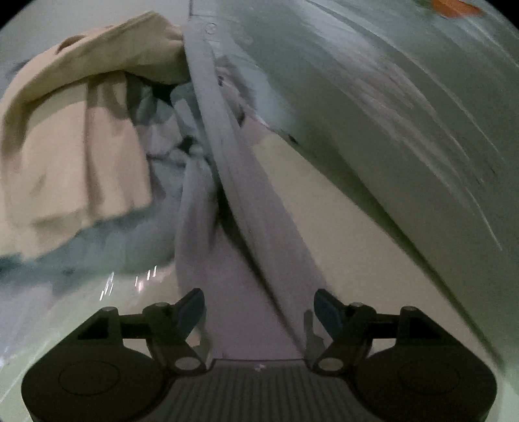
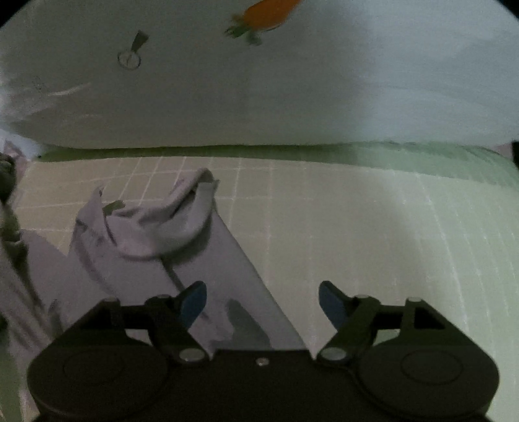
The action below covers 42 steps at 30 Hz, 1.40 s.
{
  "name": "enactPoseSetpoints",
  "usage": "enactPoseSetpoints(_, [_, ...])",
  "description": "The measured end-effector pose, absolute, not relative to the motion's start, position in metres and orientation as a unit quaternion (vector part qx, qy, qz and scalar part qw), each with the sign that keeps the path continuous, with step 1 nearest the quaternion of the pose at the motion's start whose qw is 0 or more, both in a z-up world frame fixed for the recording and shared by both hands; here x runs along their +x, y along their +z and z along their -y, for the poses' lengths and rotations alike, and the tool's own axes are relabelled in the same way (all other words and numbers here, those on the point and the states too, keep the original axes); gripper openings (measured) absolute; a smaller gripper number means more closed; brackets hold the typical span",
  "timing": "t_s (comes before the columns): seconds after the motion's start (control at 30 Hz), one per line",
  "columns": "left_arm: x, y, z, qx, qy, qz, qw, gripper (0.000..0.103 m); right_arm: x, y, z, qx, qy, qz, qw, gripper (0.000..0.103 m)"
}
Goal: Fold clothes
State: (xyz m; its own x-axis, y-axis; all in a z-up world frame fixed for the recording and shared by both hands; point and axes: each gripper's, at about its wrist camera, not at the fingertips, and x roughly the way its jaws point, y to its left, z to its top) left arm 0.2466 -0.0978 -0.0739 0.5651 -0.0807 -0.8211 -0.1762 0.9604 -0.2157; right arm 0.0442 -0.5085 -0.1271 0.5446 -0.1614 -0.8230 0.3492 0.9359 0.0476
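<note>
Left gripper (image 1: 259,311): jaws spread wide, nothing clamped; a lavender garment (image 1: 246,259) is seen running between the blue fingertips (image 1: 191,311) and away up the frame. Cream cloth (image 1: 74,146) and a blue-grey piece (image 1: 107,240) are piled to the left. Right gripper (image 2: 262,305): jaws likewise released. The same lavender garment (image 2: 181,246) is laid crumpled on the gridded tabletop (image 2: 356,227), left of centre, its edge reaching under the left fingertip. A carrot picture (image 2: 266,14) is seen on the white surface behind. Frames blurred.
</note>
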Motion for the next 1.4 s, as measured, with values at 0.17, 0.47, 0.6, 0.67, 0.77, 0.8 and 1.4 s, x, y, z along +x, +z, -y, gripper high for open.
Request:
enactPoseSetpoints(0.17, [0.287,-0.094,0.093,-0.160,0.014,-0.457,0.875,0.034,0.078,-0.140,0.498,0.100,-0.151,-0.463,0.867,0.078])
enactPoseSetpoints(0.47, [0.245,-0.099,0.130,-0.123,-0.040,-0.458,0.880,0.001,0.075,-0.148,0.483,0.073,-0.114,-0.471,0.871,0.039])
enactPoseSetpoints(0.6, [0.202,-0.084,0.176,-0.068,-0.091,-0.445,0.888,0.001,0.057,-0.144,0.493,0.067,-0.132,-0.475,0.868,0.013])
enactPoseSetpoints(0.67, [0.183,-0.077,0.204,-0.042,-0.117,-0.435,0.892,0.001,0.037,-0.144,0.504,0.070,-0.149,-0.475,0.864,0.011])
enactPoseSetpoints(0.77, [0.144,-0.077,0.256,-0.014,-0.186,-0.442,0.877,0.001,0.000,-0.143,0.523,0.077,-0.178,-0.478,0.857,0.008])
enactPoseSetpoints(0.8, [0.127,-0.080,0.274,-0.017,-0.219,-0.454,0.864,0.001,-0.015,-0.144,0.529,0.079,-0.188,-0.481,0.853,0.007])
enactPoseSetpoints(1.4, [0.066,-0.078,0.237,-0.062,-0.111,-0.470,0.873,0.048,-0.136,-0.140,0.572,0.183,-0.230,-0.447,0.845,0.040])
